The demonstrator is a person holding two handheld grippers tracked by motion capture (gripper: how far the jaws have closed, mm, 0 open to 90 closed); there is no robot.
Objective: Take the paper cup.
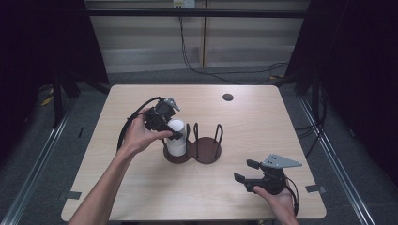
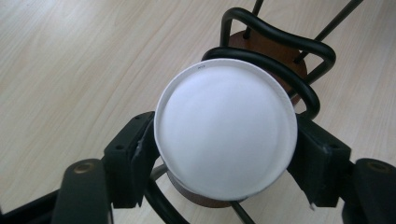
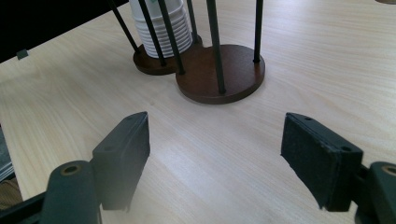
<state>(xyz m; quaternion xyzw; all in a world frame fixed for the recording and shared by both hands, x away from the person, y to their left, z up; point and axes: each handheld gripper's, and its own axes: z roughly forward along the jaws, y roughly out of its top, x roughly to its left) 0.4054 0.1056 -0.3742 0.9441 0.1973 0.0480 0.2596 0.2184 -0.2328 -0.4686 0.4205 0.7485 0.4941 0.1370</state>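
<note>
White paper cups [image 1: 177, 138], upturned and nested into a stack, seated in the left bay of a dark wire-and-wood double holder [image 1: 206, 151]; top cup clamped at both sides by pads of left gripper [image 2: 224, 158], stack base down among the wire loops. Judged either seating or lifting off the top cup, so work reads as partway, grip not yet let go; right bay of holder bare, nothing loaded. Right gripper [image 3: 217, 154] low over the light wooden table [image 1: 263, 122], near edge, well apart from holder, jaws spread with nothing between.
</note>
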